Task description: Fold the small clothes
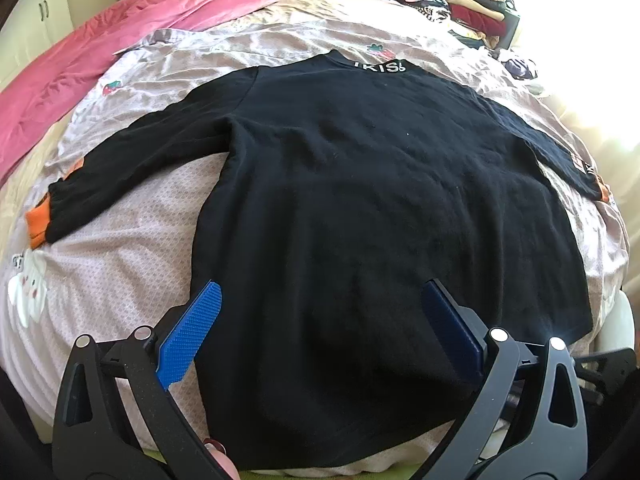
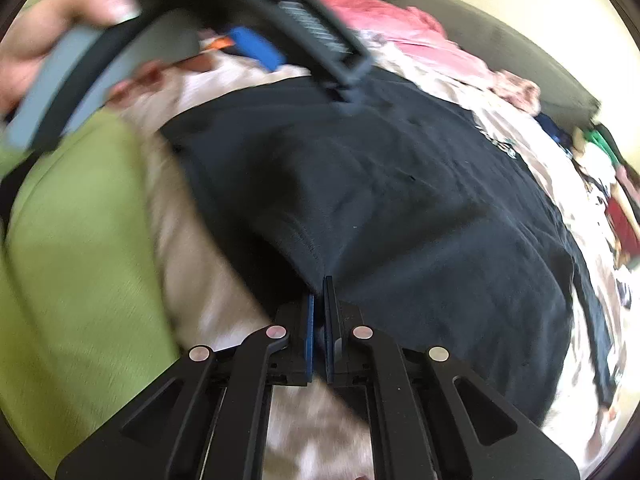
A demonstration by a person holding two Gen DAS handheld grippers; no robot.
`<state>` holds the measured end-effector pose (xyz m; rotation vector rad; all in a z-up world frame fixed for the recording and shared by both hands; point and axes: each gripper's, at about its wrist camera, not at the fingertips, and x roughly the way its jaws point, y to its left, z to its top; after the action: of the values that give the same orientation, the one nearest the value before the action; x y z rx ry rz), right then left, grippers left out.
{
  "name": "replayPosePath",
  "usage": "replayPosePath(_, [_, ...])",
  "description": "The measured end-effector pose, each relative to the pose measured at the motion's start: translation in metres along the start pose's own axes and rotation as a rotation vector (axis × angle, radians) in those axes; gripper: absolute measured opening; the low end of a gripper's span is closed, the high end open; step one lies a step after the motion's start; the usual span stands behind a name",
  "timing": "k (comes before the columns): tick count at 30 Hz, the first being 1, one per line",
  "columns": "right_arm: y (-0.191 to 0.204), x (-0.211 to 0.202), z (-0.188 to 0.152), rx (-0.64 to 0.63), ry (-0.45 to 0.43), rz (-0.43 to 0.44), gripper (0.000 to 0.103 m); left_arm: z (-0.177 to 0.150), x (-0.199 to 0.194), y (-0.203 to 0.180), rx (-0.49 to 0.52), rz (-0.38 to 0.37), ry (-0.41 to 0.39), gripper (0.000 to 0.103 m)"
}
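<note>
A black sweater (image 1: 360,180) with white lettering at its collar and orange cuffs (image 1: 38,224) lies spread flat, sleeves out, on the bed. My left gripper (image 1: 322,286) is open over the near left part of its hem, and its blue pads hold nothing. In the right wrist view my right gripper (image 2: 322,284) is shut on the near edge of the sweater (image 2: 400,200), which rises into a small ridge at the pads. A blue finger (image 2: 256,50) of the left gripper shows blurred at the top of that view.
The pale pink bedsheet (image 1: 120,272) has cartoon prints. A pink blanket (image 1: 120,32) lies at the far left and a heap of folded clothes (image 1: 460,0) at the far right. Green fabric (image 2: 80,240) is at the near edge, and a person's hand (image 2: 36,52) shows at the upper left.
</note>
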<state>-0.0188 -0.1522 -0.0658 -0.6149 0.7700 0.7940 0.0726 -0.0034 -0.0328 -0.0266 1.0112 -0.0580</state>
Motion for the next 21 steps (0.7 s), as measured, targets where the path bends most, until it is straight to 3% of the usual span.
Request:
replayPosePath(3, [0.005, -0.002, -0.006, -0.030, 0.019, 0.024, 0.004, 0.002, 0.003, -0.003, 0.007, 0.001, 0.003, 0.094])
replayPosePath(7, [0.008, 0.011, -0.010, -0.003, 0.053, 0.061, 0.012, 0.002, 0.007, -0.007, 0.018, 0.011, 0.010, 0.094])
replayPosePath(10, [0.007, 0.002, -0.014, 0.019, 0.053, 0.145, 0.012, -0.001, 0.005, -0.009, 0.040, 0.019, 0.000, 0.094])
replayPosePath(12, [0.002, -0.010, -0.017, 0.042, 0.045, 0.150, 0.012, -0.001, 0.002, -0.008, 0.053, 0.029, -0.011, 0.094])
replayPosePath(15, [-0.032, -0.030, -0.017, 0.182, -0.013, 0.107, 0.020, 0.001, -0.001, -0.007, 0.055, 0.033, -0.026, 0.094])
replayPosePath(17, [-0.059, -0.041, -0.018, 0.298, -0.058, 0.040, 0.042, 0.003, -0.002, -0.009, 0.051, 0.037, -0.028, 0.094])
replayPosePath(21, [-0.100, -0.039, -0.024, 0.464, -0.052, -0.110, 0.045, 0.002, -0.001, -0.022, 0.077, 0.017, -0.031, 0.094])
